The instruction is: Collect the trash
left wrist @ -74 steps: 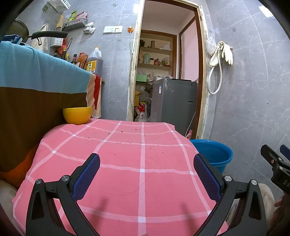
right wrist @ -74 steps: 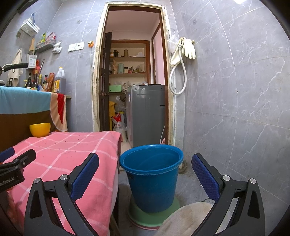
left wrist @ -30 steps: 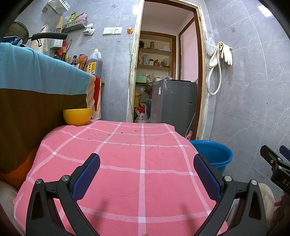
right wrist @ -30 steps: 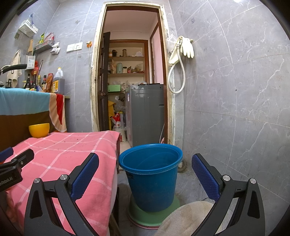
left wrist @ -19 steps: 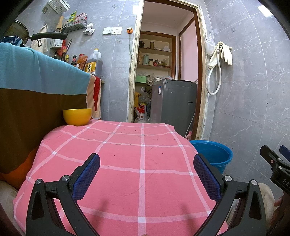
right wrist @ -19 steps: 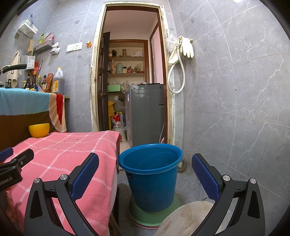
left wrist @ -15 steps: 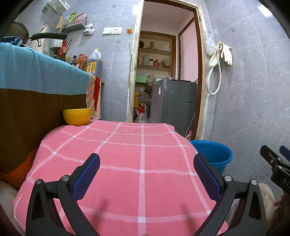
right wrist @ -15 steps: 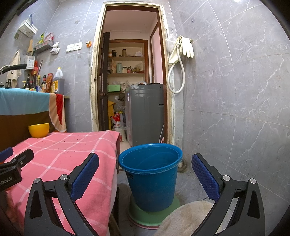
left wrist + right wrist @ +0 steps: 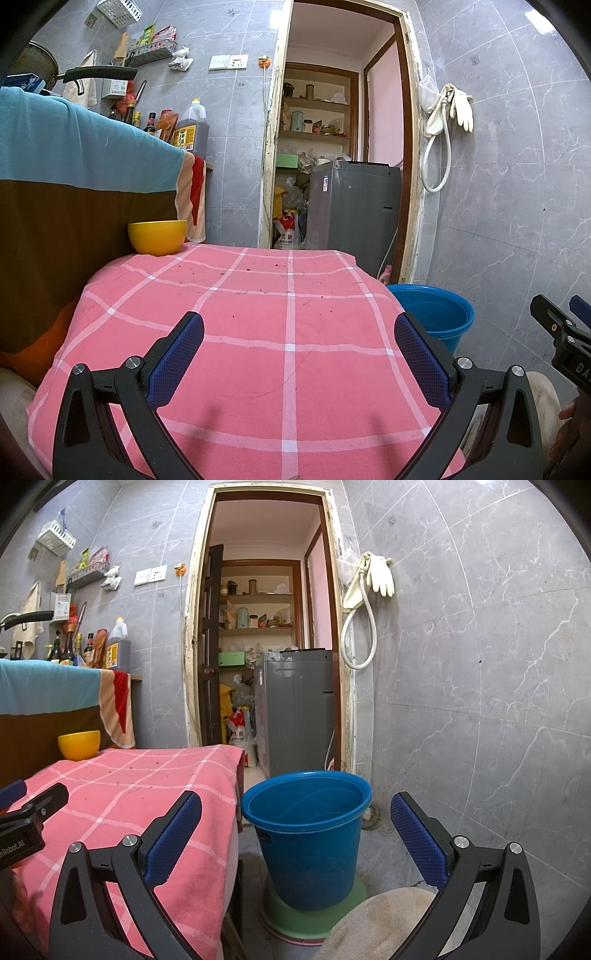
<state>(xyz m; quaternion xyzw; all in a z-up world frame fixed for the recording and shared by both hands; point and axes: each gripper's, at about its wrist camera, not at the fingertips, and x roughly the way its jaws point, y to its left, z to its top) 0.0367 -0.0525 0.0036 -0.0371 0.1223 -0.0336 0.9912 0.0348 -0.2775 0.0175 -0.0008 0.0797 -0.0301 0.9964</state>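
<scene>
Both tools, left tool (image 9: 299, 354) and right tool (image 9: 295, 832), stay spread apart, empty, unmoved.

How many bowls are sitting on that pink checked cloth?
1: a yellow bowl at the far left corner of the pink cloth, against the brown drape. Nothing else stands on the cloth; its nearest edge is out of view.

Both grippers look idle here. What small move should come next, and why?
Probably ease the left gripper down toward the specks of debris at the far part of the pink checked cloth. Both it and the right gripper are open and empty, the crumbs are the only visible trash, and the blue bucket stands beside the table.
</scene>
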